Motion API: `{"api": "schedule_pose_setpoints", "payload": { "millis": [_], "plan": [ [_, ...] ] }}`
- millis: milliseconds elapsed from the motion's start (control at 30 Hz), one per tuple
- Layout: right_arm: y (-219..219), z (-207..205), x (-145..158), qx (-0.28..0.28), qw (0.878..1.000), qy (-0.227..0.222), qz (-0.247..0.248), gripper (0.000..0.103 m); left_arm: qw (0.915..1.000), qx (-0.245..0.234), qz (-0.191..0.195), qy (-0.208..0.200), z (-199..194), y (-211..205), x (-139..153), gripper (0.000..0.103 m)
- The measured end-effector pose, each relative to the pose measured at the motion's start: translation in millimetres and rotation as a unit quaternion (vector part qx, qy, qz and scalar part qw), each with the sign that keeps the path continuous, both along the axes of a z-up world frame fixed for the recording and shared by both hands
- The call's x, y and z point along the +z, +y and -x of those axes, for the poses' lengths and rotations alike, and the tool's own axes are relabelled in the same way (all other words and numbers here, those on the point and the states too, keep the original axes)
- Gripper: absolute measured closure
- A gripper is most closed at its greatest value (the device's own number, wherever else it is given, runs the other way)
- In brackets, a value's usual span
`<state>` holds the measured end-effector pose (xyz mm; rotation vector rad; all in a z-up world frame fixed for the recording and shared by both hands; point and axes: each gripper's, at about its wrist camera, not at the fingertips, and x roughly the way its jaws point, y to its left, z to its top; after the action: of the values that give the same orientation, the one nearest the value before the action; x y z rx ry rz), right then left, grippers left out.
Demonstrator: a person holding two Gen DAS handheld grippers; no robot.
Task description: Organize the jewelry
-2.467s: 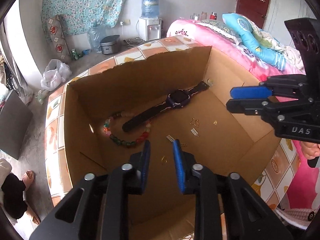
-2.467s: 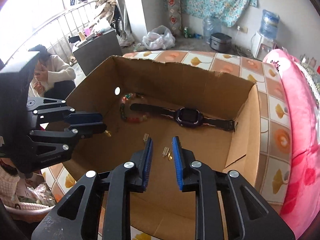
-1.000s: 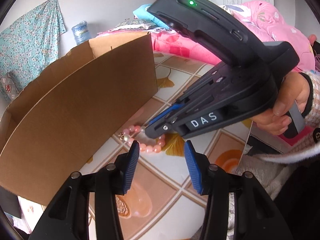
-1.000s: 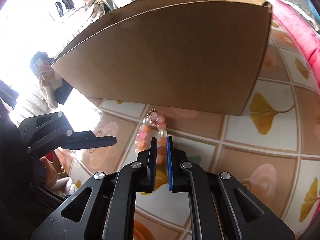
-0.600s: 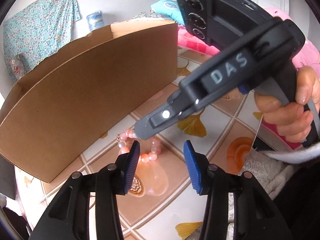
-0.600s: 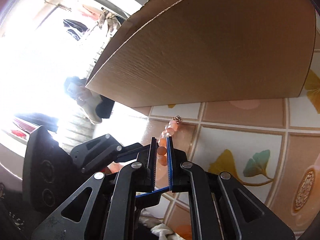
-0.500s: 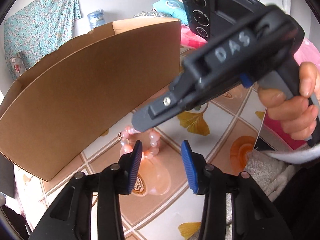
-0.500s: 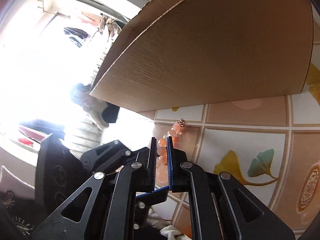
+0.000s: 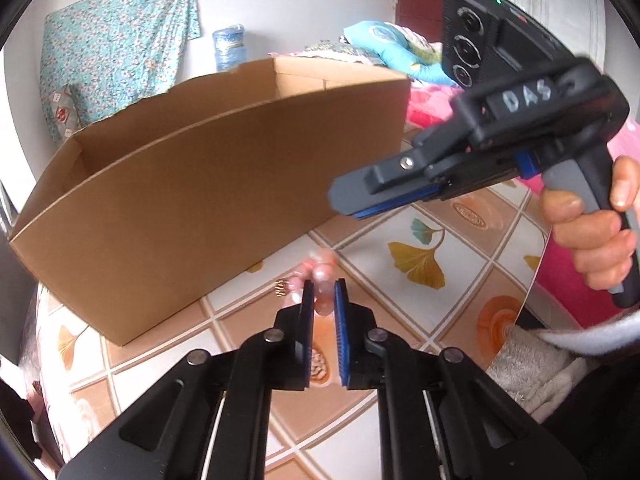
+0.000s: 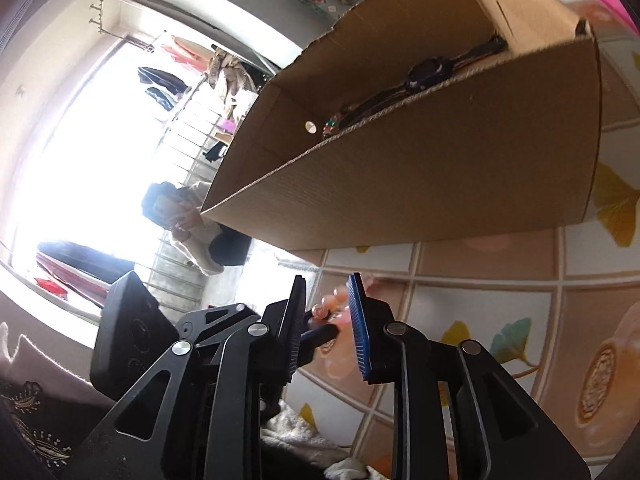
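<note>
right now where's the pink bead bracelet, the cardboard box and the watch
pink bead bracelet (image 9: 322,280): left wrist view, on the beads between the left tool's pads
cardboard box (image 9: 192,208): left wrist view, on its near outer wall
watch (image 10: 430,72): right wrist view, on its dark face inside the box

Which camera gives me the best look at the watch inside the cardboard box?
The right wrist view: it looks over the box's near wall and shows the black watch lying inside. The left wrist view shows only the box's outer wall, which hides the watch.

A home bedroom, a bed (image 9: 384,46) with pink and blue bedding behind the cardboard box (image 9: 208,184), a floral cloth (image 9: 116,40) on the wall left of it, a water bottle (image 9: 229,46) between them
</note>
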<state>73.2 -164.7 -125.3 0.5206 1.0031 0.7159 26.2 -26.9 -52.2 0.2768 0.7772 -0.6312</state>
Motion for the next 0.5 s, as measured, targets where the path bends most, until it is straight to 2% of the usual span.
{"api": "schedule_pose_setpoints", "payload": {
  "millis": [133, 267, 433, 500],
  "plan": [
    [27, 1, -4, 0.008, 0.995, -0.038, 0.095, 0.080, 0.9995, 0.030, 0.014, -0.001, 3, 17, 8, 0.094],
    [40, 1, -11, 0.028, 0.986, -0.070, 0.152, 0.080, 0.9976, 0.068, 0.002, -0.013, 7, 35, 15, 0.094],
    [74, 6, -19, 0.065, 0.960, -0.137, 0.236, 0.080, 0.9919, 0.121, -0.024, -0.030, 2, 49, 18, 0.094],
    [87, 7, -22, 0.078, 0.952, -0.154, 0.254, 0.079, 0.9907, 0.130, -0.032, -0.028, 4, 54, 17, 0.094]
  ]
}}
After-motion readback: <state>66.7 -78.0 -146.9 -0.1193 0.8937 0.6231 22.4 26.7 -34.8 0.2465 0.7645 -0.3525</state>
